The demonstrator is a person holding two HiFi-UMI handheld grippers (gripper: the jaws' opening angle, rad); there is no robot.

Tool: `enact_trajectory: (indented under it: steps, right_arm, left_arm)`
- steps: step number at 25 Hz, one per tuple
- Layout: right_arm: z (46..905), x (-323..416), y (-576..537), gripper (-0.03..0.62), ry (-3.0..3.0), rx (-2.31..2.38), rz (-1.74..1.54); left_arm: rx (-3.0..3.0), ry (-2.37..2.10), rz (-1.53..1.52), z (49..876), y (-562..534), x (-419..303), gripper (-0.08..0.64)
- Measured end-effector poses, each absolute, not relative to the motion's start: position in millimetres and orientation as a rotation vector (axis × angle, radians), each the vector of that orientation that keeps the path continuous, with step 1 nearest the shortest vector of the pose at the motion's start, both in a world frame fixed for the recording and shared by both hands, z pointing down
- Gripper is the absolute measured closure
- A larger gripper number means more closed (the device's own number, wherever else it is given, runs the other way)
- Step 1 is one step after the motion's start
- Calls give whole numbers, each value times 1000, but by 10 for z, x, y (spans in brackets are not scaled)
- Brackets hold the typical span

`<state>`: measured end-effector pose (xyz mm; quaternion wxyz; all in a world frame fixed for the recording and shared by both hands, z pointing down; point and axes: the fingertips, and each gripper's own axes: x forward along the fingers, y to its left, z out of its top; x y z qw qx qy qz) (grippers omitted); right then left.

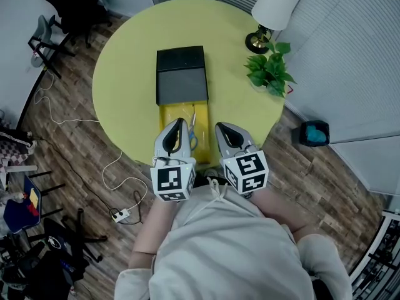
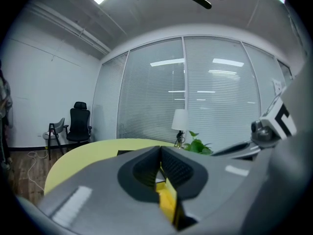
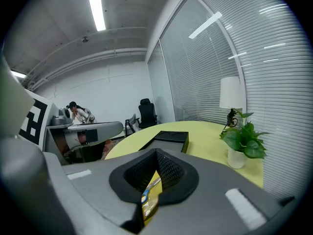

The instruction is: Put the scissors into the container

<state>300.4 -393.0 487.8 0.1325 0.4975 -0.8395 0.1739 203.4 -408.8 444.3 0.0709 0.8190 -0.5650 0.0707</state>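
Left claw (image 1: 179,122) and right claw (image 1: 220,127) are closed, empty. Scissors (image 1: 192,134) lie in the yellow tray (image 1: 167,114) by the table's (image 1: 125,61) near edge; I judge them light, stiff, slippery: grip across the blades.

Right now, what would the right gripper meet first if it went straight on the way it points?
Most likely the black box on the table, ahead of the right gripper; depth is unclear.
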Motion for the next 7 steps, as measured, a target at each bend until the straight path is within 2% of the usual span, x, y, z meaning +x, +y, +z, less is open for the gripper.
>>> enact_trajectory:
  steps: [7]
  right_arm:
    - [5039,2963,-4001,594,-2441,1418,527]
  left_arm:
    - [2425,-1698,220,4608,-4144,1965,554]
